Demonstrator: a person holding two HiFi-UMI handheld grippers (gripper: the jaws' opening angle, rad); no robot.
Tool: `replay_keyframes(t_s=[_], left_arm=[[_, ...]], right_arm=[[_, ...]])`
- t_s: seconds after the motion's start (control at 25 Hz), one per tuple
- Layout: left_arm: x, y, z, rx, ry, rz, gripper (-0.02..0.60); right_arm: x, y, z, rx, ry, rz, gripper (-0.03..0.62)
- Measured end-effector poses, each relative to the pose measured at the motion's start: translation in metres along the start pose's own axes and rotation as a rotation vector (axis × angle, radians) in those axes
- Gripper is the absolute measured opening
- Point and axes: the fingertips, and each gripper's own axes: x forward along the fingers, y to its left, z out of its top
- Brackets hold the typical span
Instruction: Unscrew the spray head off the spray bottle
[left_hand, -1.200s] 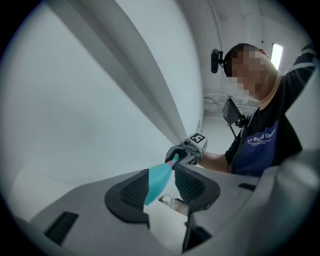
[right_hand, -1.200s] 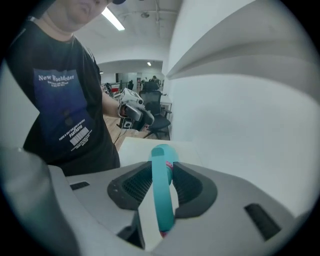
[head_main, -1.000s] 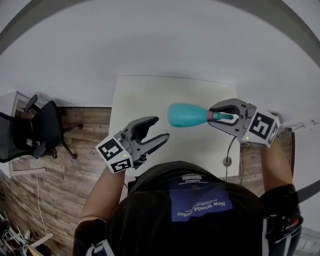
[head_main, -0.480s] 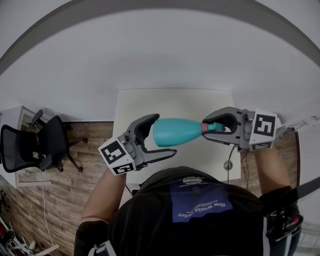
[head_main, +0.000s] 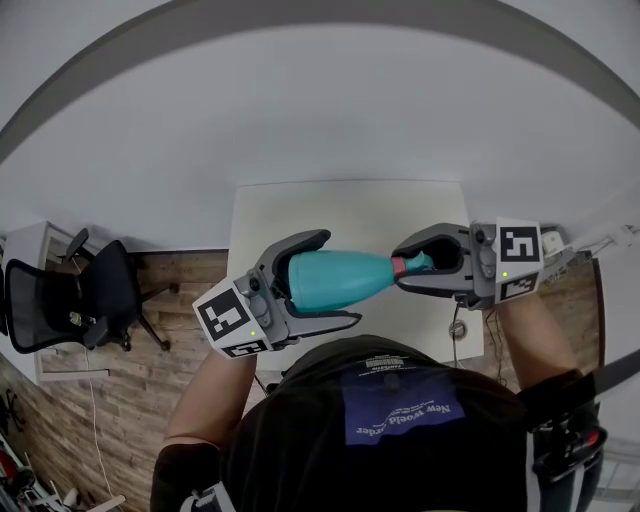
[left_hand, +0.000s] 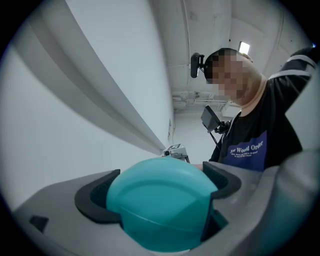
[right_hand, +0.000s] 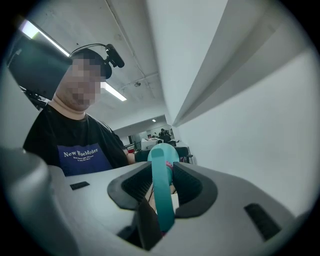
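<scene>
Teal spray bottle (head_main: 335, 280); shirt (head_main: 400, 400) reads "New World Order"

spray bottle (head_main: 335, 280) over table (head_main: 340, 205), spray head (head_main: 413, 264) rightward

One spray bottle (head_main: 348, 281), one left tool (head_main: 338, 279), one right tool (head_main: 400, 266), one table (head_main: 340, 212), one chair (head_main: 85, 300)

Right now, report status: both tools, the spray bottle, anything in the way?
Right tool shut on spray head. Left tool just opened wide, spray bottle base between its jaws, not gripped. Head not off yet. Way clear.
</scene>
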Motion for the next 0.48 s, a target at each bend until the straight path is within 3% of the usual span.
replay_keyframes(t_s=[0.28, 0.48], left_arm=[[-0.005, 0.011, 0.006, -0.151, -0.079, 0.039, 0.51], [-0.006, 0.01, -0.003, -0.2, -0.061, 0.04, 0.505]], right_arm=[[0.002, -0.003, -0.004, 0.028, 0.009, -0.007, 0.124], [0.003, -0.001, 0.0, -0.02, 0.007, -0.02, 0.123]])
